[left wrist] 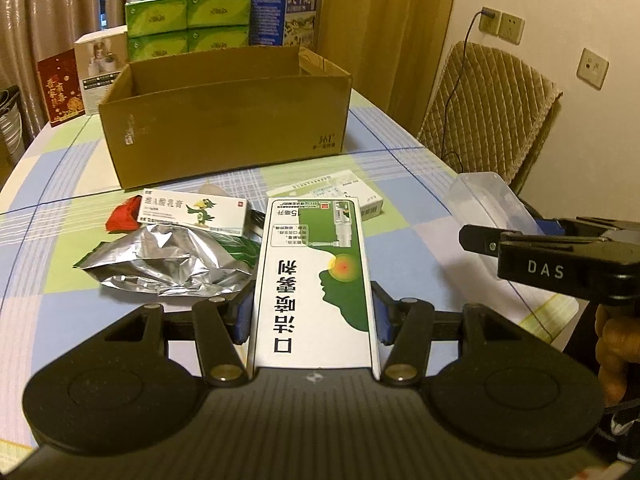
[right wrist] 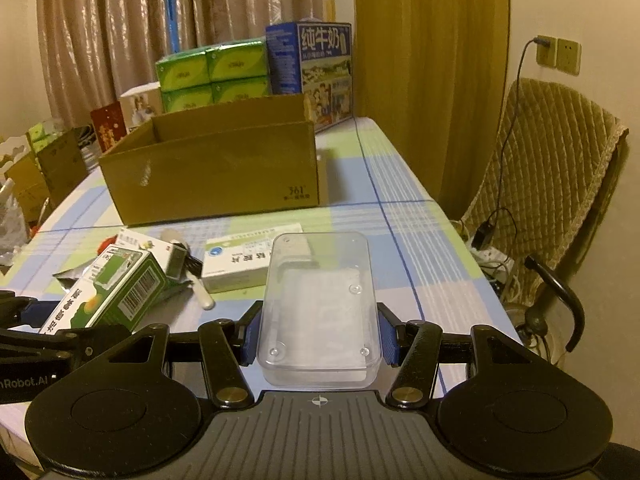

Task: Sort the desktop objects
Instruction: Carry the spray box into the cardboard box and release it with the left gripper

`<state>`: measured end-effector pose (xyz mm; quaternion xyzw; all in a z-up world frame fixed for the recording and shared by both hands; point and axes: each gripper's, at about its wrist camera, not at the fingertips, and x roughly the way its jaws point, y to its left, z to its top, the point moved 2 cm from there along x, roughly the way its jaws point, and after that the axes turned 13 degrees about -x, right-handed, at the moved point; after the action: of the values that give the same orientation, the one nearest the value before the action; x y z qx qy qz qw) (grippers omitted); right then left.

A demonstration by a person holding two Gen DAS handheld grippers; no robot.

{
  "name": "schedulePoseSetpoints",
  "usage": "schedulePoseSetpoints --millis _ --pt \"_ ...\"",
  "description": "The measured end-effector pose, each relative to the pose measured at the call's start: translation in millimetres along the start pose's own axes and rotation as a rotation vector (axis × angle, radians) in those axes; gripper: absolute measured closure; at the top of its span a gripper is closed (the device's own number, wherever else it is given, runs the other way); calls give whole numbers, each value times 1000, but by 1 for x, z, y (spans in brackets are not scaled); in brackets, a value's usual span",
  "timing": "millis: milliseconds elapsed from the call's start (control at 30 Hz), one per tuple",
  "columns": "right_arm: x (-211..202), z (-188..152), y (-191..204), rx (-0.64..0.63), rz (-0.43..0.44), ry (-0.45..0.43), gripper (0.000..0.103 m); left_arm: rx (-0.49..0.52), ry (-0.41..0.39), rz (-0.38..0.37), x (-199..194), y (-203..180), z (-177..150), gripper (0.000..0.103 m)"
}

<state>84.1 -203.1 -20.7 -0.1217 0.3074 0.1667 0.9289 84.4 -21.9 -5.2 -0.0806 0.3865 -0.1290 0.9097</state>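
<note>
both tools grip: left tool (left wrist: 313,322) spray box (left wrist: 316,276), right tool (right wrist: 319,338) clear case (right wrist: 318,312).

Cardboard box (left wrist: 224,120) behind foil bag (left wrist: 168,264), med boxes (right wrist: 244,260) btwn.

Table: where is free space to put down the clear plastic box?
Bare cloth lies between the cardboard box and the table's right edge, beyond the clear plastic box. Crowded: the left front, around the foil pouch and white medicine box.
</note>
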Motion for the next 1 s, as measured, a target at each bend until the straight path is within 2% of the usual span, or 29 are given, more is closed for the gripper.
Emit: schedulePoseSetpoints --millis 600,1000 --pt "-18 18 21 -45 31 -38 50 -58 -37 13 -29 16 12 52" --pt "-9 55 25 -47 55 -67 50 -70 -71 35 -36 29 47 52"
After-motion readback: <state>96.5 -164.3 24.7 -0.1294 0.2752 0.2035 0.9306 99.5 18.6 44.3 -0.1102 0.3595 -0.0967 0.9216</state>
